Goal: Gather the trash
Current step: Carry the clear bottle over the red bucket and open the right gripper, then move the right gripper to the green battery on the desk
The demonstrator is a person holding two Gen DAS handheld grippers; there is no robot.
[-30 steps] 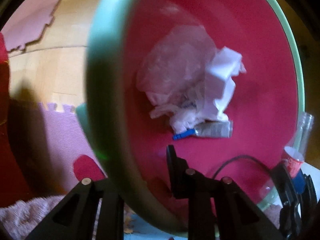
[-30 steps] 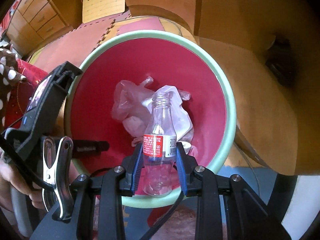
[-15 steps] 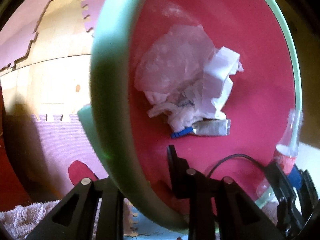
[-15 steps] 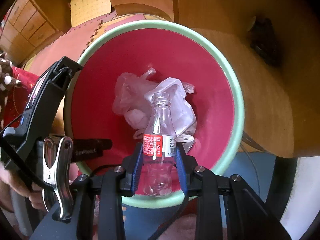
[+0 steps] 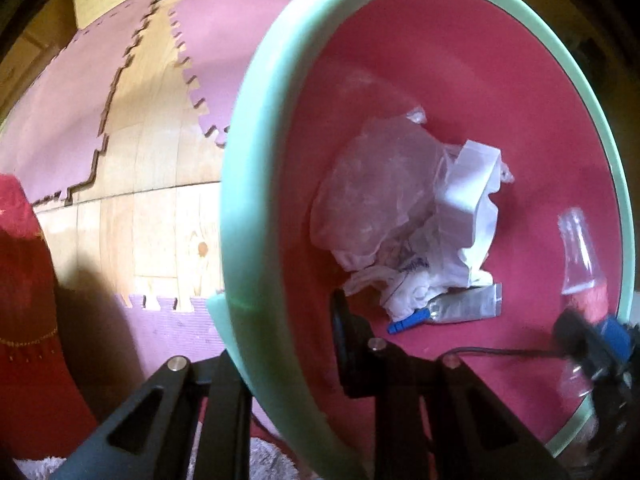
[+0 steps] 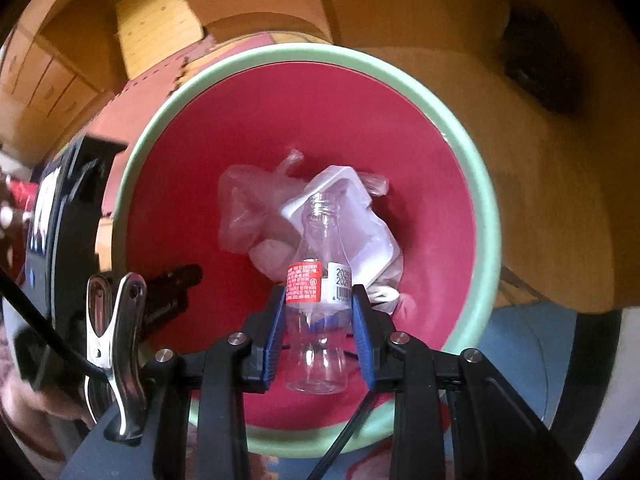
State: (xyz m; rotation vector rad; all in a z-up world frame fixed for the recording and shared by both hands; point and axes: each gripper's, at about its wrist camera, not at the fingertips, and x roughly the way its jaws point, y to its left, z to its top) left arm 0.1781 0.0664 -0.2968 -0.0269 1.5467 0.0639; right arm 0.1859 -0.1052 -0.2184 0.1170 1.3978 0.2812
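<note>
A bin with a mint-green rim [image 5: 236, 200] and a red inside [image 6: 486, 220] holds a crumpled clear plastic bag [image 5: 372, 200], white wrappers [image 5: 472, 200] and a silver tube with a blue cap [image 5: 460, 308]. My left gripper [image 5: 280, 340] points down and straddles the bin's wall. One finger is inside, the other outside, and its jaws are closing on the rim. My right gripper [image 6: 319, 300] is shut on an uncapped clear bottle [image 6: 316, 248] with a red label. It hangs mouth-down over the bin's opening, and shows at the right edge of the left wrist view [image 5: 580, 248].
Pink foam puzzle mats [image 5: 72, 112] lie on a pale wooden floor [image 5: 160, 200]. A red cloth [image 5: 24, 280] is at the left. Wooden furniture [image 6: 560, 180] rises behind the bin and drawers [image 6: 40, 80] stand at the far left. A person's hand [image 6: 24, 392] holds the left gripper.
The right gripper has come down with the bottle, further over the bin's mouth. The left wrist view has swung, so more floor and mat show to the left of the rim.
</note>
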